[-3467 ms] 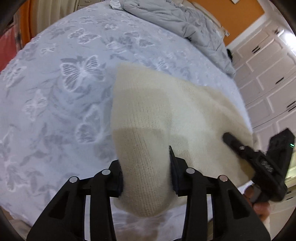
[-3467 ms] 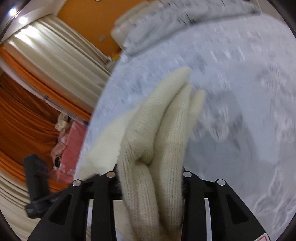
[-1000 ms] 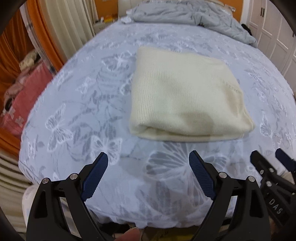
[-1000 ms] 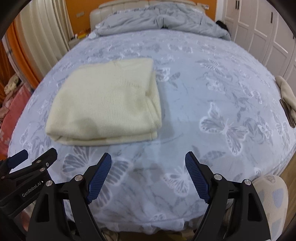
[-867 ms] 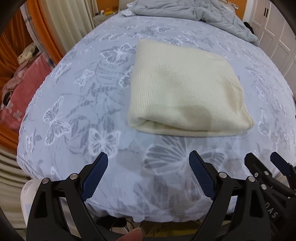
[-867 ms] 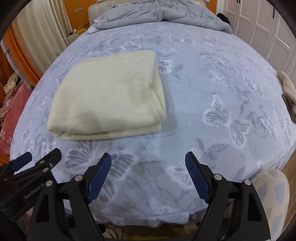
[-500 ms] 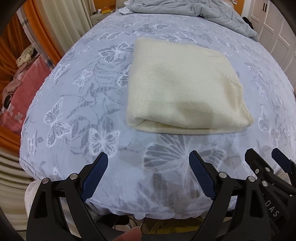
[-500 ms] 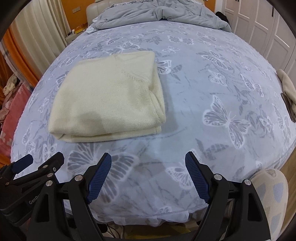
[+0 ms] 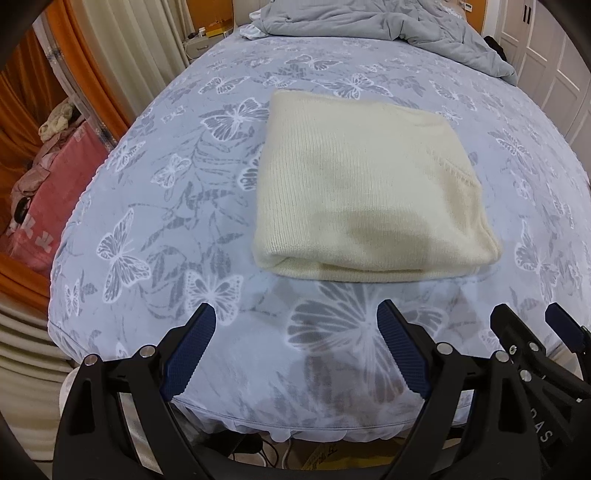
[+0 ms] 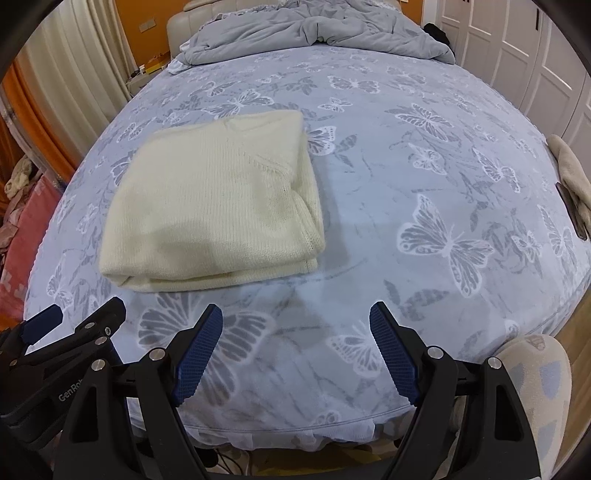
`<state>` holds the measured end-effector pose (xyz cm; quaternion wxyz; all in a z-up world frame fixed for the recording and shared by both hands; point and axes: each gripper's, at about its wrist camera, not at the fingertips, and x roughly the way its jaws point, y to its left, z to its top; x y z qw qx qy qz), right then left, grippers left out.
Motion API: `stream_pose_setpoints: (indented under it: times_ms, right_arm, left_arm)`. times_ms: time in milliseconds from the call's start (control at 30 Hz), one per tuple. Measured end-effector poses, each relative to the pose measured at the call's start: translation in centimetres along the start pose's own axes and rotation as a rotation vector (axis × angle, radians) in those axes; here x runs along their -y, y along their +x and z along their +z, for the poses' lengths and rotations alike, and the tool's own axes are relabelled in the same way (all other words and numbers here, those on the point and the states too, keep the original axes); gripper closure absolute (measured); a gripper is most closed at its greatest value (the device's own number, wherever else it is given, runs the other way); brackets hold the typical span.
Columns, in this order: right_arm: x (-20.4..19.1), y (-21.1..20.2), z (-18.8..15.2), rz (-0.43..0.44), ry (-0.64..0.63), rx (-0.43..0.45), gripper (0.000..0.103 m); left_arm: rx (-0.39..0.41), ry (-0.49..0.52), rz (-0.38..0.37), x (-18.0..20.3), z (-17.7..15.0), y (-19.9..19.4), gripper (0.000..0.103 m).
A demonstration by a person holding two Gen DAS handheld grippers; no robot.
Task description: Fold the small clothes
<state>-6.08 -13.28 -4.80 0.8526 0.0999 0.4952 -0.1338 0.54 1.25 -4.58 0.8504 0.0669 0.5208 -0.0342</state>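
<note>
While both tongs stand wide and hold nothing, the folded cream sweater [image 9: 365,199] lies flat on the butterfly bedspread [image 9: 166,206].

Some seconds ago each gripper was pinching the knit, half lifted; now it rests released as a neat rectangle, and in the last second almost nothing has changed. The left gripper [image 9: 295,350] and the right gripper [image 10: 295,350] both tilt down over the near bed edge, side by side, well apart from the sweater. Its layered fold faces them. Right of the sweater the bedspread is free; a grey duvet [image 10: 314,29] lies at the far end.
</note>
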Motion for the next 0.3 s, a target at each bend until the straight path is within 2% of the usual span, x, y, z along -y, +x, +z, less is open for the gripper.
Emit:
stream_pose_setpoints:
  times_ms: [300]
  right_arm:
    - [-0.25,-0.25,-0.06,-0.001,-0.01,0.007,0.023]
  left_arm:
    - [0.018,0.005,0.018,-0.08,0.06,-0.3,0.019]
